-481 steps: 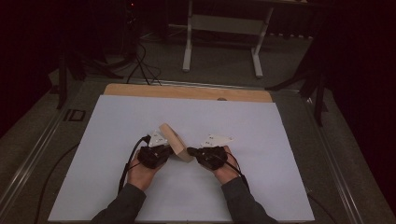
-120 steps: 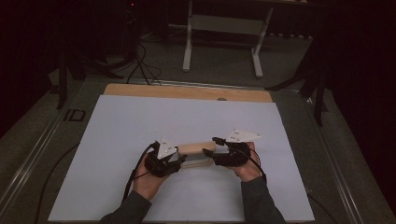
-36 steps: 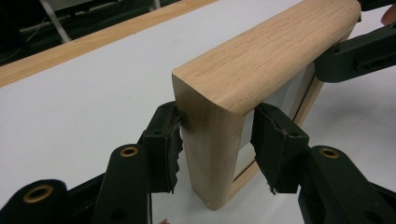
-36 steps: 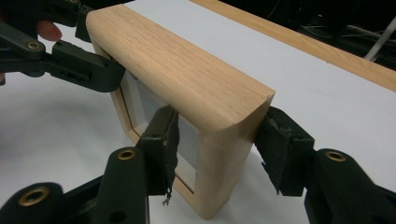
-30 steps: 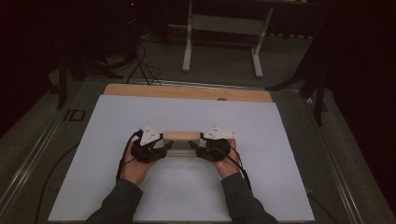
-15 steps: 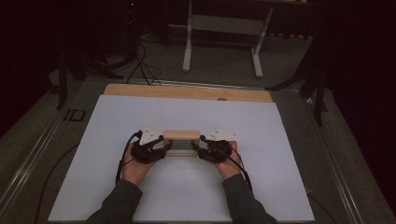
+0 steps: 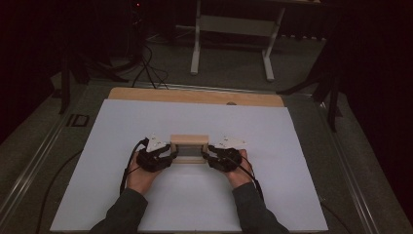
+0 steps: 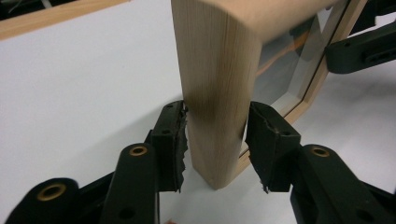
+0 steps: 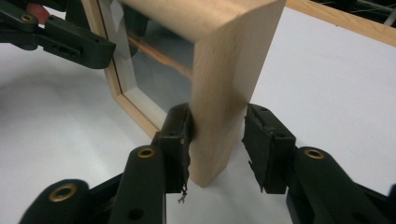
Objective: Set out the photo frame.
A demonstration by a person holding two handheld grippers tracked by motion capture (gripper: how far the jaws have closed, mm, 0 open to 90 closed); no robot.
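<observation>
Two grippers bracket a wooden picture frame point(image 7: 189, 148) standing upright mid-table point(image 7: 292, 195). Left gripper point(image 8: 215, 140): jaws just closing, both pads touching the frame's end post. Right gripper point(image 9: 217, 142): also closing, one pad touching, the other just off. Step: securing both ends. Next, likely finish the right grip evenly before lifting.
</observation>
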